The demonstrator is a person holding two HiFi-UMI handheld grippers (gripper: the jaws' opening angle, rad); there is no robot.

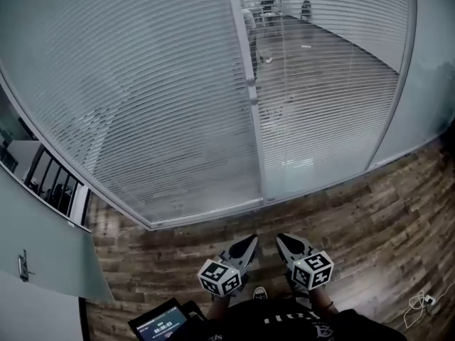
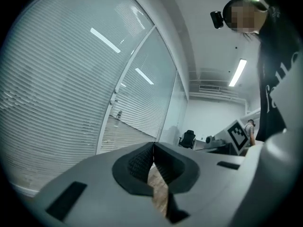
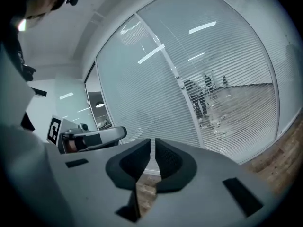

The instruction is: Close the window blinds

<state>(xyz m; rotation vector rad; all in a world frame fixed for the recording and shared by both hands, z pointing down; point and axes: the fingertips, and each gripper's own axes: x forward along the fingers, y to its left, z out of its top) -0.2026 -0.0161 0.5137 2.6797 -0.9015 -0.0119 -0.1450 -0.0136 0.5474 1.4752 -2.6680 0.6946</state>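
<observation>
Down low by the person's body, both tools hang over the wooden floor [image 1: 370,212], well apart from the window blinds [image 1: 142,84] that cover the glass wall ahead. The left hand-held gripper [image 1: 252,239] has its jaws pressed together on nothing. The right hand-held gripper [image 1: 279,237] shows only a narrow slit between its jaws, empty too. Through the slats of the right pane [image 1: 334,105] a room shows

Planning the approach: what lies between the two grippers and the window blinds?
Head view: only bare wooden floor between the left gripper, the right gripper and the window blinds.
</observation>
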